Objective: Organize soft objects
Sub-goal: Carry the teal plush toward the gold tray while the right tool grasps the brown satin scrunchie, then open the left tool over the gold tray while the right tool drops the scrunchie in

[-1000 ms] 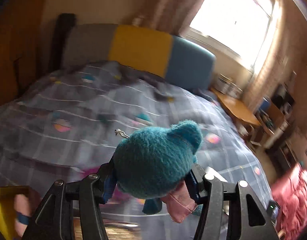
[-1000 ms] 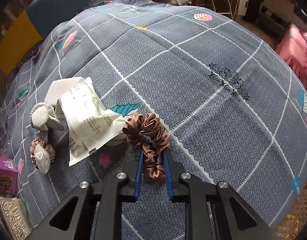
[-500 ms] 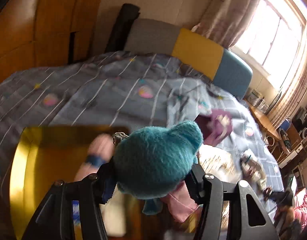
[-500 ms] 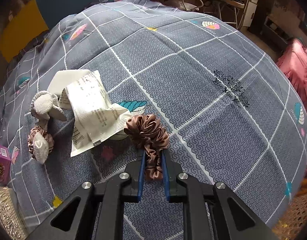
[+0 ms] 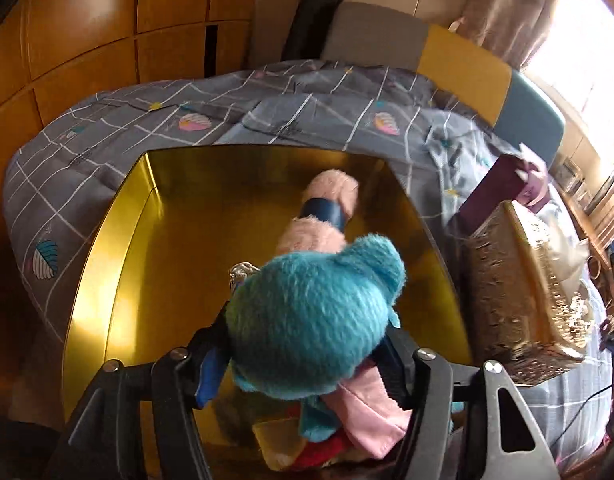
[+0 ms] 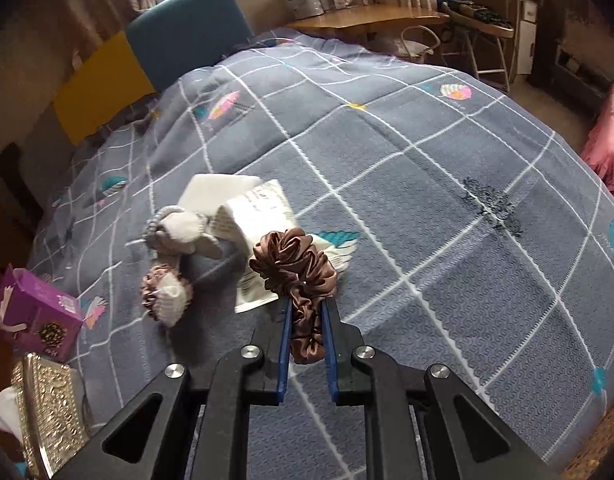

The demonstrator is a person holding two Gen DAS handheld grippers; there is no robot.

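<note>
Over the gold box (image 5: 107,280), the left gripper (image 5: 307,344) holds a blue plush toy (image 5: 307,316).
Its fingers squeeze the toy tight in the middle of the frame, likely to drop it beside the pink plush (image 5: 327,212) already inside the box. Low in the other view, the right gripper (image 6: 305,320) pinches a brown scrunchie (image 6: 295,268) just above the bed (image 6: 427,200). More soft things wait at middle left: a white packet (image 6: 263,208) and a grey hair tie (image 6: 179,228).

Probably a bedroom: quilted bed (image 6: 427,168), headboard (image 5: 459,56), curtains (image 5: 503,12).
</note>
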